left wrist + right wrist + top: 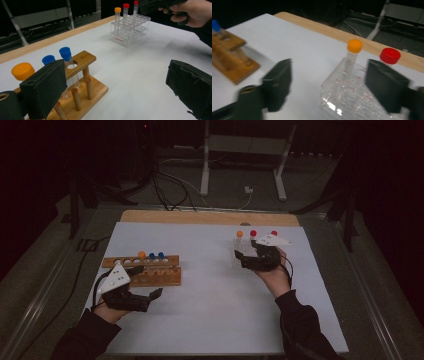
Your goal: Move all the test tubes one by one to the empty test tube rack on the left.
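Note:
A wooden rack (159, 276) on the left holds an orange-capped tube (141, 254) and two blue-capped tubes (156, 255). My left gripper (146, 281) lies low just in front of it, open, one jaw beside the rack's near end (85, 58) and nothing between the jaws. On the right a clear plastic rack (242, 253) carries an orange-capped tube (239, 234) and two red-capped tubes (253, 233). My right gripper (246, 258) is at this rack's near side, open. In the right gripper view the orange-capped tube (354, 46) stands between and beyond the jaws, untouched.
The white table sheet (210, 290) ends in a wooden strip (210, 217) at the back. Behind it on the floor are a white stand (245, 150) and cables (170, 190). The person's right hand (195, 12) hovers over the clear rack (130, 32).

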